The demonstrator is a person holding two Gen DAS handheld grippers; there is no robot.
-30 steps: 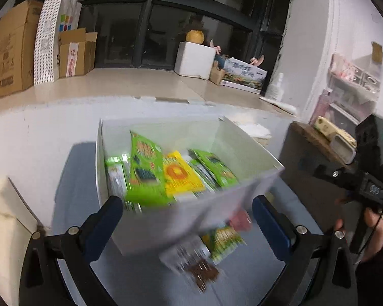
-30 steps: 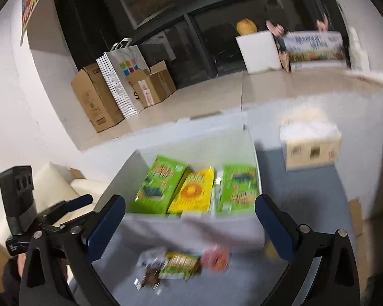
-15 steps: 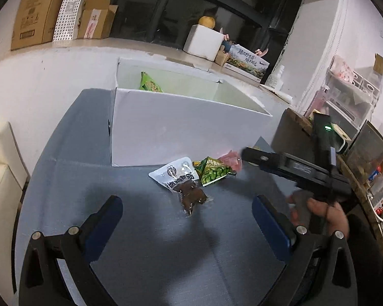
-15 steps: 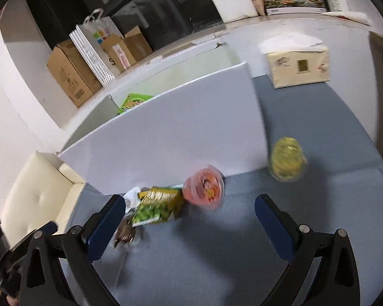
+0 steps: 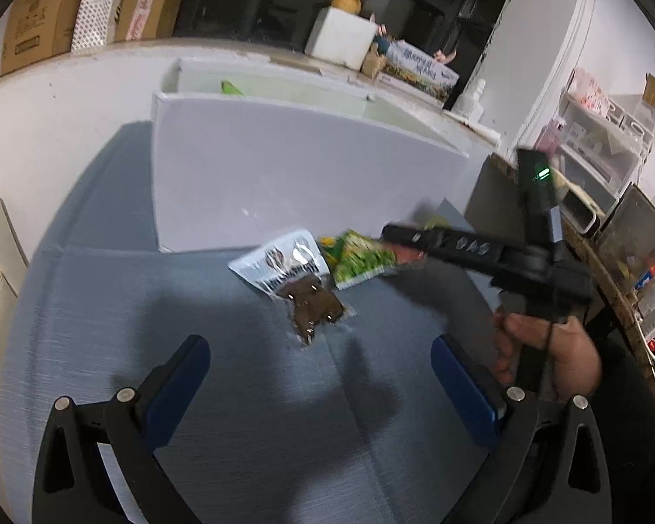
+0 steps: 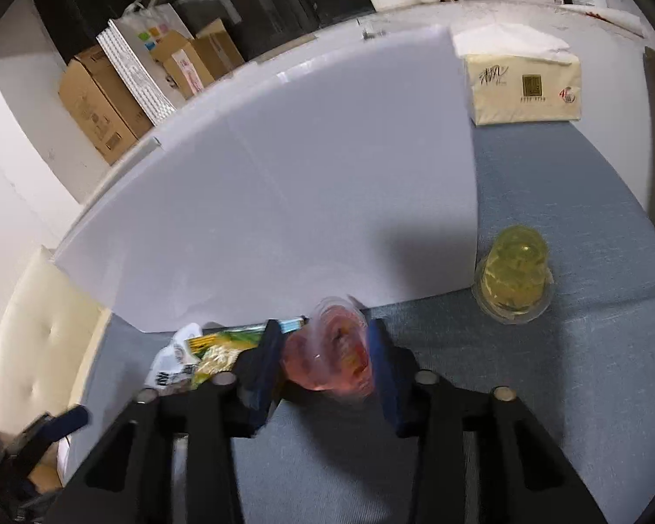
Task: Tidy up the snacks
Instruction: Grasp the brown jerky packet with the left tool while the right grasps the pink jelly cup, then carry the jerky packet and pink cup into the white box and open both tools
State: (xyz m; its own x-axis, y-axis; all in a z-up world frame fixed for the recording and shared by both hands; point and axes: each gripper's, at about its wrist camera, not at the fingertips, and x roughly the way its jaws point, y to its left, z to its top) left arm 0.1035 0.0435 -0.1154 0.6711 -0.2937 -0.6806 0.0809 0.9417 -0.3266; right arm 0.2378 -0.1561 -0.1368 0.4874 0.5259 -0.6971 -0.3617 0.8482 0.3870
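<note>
A white box [image 5: 292, 166] stands on the grey cloth; a green packet tip [image 5: 231, 87] shows inside it. In front lie a white-and-brown snack pouch [image 5: 292, 279] and a green snack packet [image 5: 358, 257]. My right gripper [image 6: 327, 349] is shut on a red jelly cup [image 6: 332, 358] just in front of the box wall [image 6: 284, 174]; it also shows in the left wrist view [image 5: 436, 244]. A yellow jelly cup [image 6: 513, 281] stands at the box's right corner. My left gripper [image 5: 323, 375] is open and empty, above the cloth short of the pouch.
A tissue pack [image 6: 524, 87] lies behind the box on the right. A cream cushion [image 6: 35, 340] is at the left. Cardboard boxes [image 6: 96, 109] and a paper bag [image 6: 139, 56] stand on the ledge behind. Shelves with clutter [image 5: 598, 139] are at the right.
Both grippers have dropped from above the box to the cloth in front of it. My right gripper has closed around the red jelly cup. My left gripper stays open.
</note>
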